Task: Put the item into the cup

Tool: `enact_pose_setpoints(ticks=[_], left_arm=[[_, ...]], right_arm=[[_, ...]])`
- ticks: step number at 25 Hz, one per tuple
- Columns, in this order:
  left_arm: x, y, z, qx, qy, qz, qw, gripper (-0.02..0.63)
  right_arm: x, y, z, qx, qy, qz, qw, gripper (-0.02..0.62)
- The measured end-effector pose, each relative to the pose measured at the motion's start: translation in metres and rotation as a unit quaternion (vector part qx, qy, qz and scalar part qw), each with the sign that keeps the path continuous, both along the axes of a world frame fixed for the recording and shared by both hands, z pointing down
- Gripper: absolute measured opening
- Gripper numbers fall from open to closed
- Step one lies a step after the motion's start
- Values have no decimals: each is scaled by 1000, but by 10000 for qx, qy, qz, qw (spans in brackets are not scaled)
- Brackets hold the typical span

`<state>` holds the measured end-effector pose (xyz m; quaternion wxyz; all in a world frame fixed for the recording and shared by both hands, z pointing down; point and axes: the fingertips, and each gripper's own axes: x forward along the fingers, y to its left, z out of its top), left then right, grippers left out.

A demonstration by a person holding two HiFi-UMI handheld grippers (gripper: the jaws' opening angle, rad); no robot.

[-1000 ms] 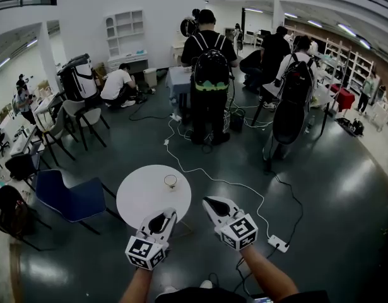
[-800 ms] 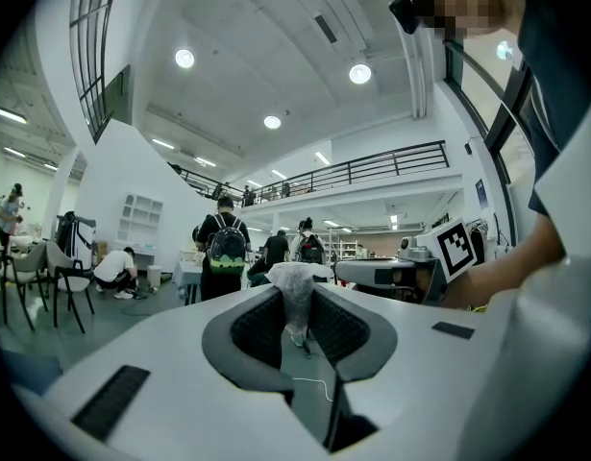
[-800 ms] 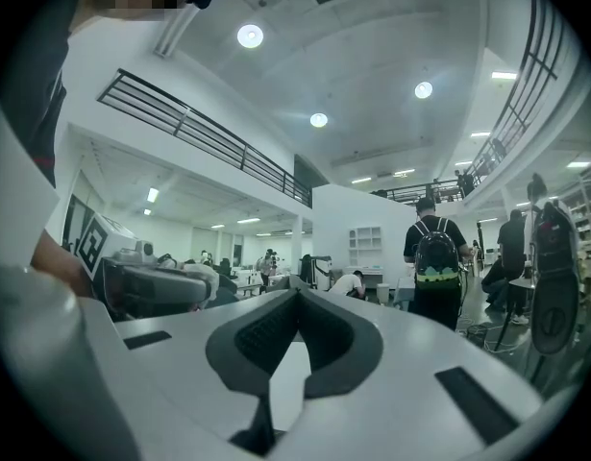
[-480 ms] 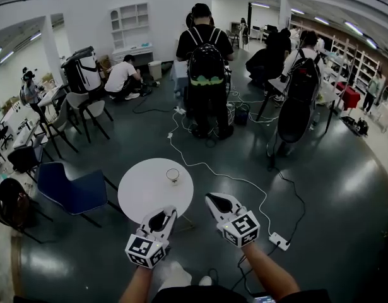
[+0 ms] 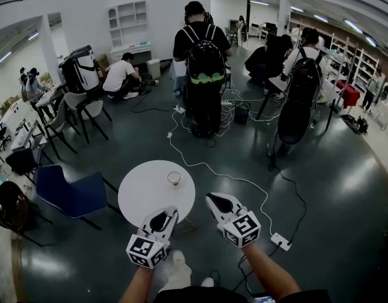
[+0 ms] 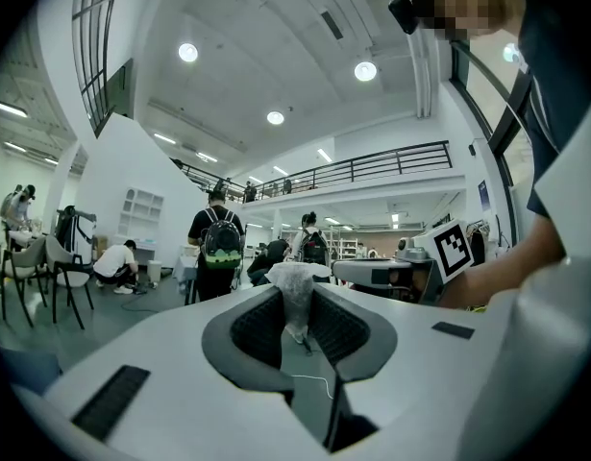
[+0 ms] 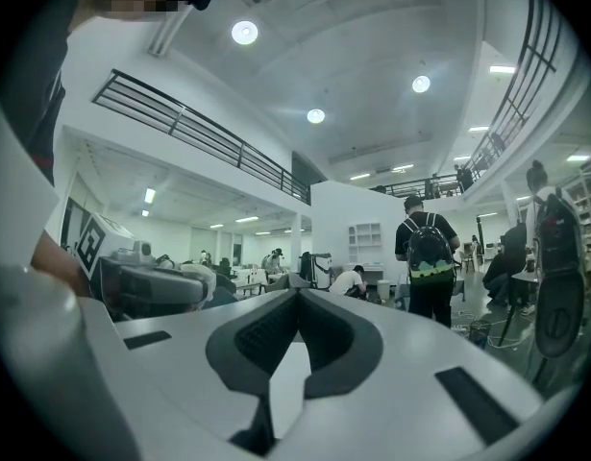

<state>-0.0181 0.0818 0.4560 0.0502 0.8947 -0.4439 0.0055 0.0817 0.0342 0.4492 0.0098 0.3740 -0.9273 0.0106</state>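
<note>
Holding item [image 6: 295, 288], table [image 5: 143, 201] w/ cup [image 5: 174, 178] ahead, chair [image 5: 70, 197] left

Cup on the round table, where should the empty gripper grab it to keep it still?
Probably its side wall, below the rim, coming level from the near right side. The cup stands upright on the table, mouth up, so a top grip would block the opening. The right gripper is shut and empty; the left gripper pinches the crumpled white item.

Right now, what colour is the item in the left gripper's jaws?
White; the item shows best in the left gripper view.
</note>
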Motion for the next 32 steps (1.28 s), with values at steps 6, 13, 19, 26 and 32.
enact_pose_setpoints(ticks=[6,13,19,26,32], left_arm=[[-16,-37,8,16,-149,18,9999,77],[-27,-86,11,-70,-55,95,9999,77],[-34,-130,18,-161,-60,135,9998,77],[-52,-182,11,-108,-46,184,9998,77],[-75,-217,9,-159,-23,189,9997,77]], right_arm=[[-16,-38,4,0,-23,84,10000,17],[-25,-83,9,-60,-37,153,9999,17],[-33,-128,16,-76,-11,175,9998,17],[-55,-182,14,-101,-21,188,9998,17],[-77,-217,12,-139,-9,222,9997,17]])
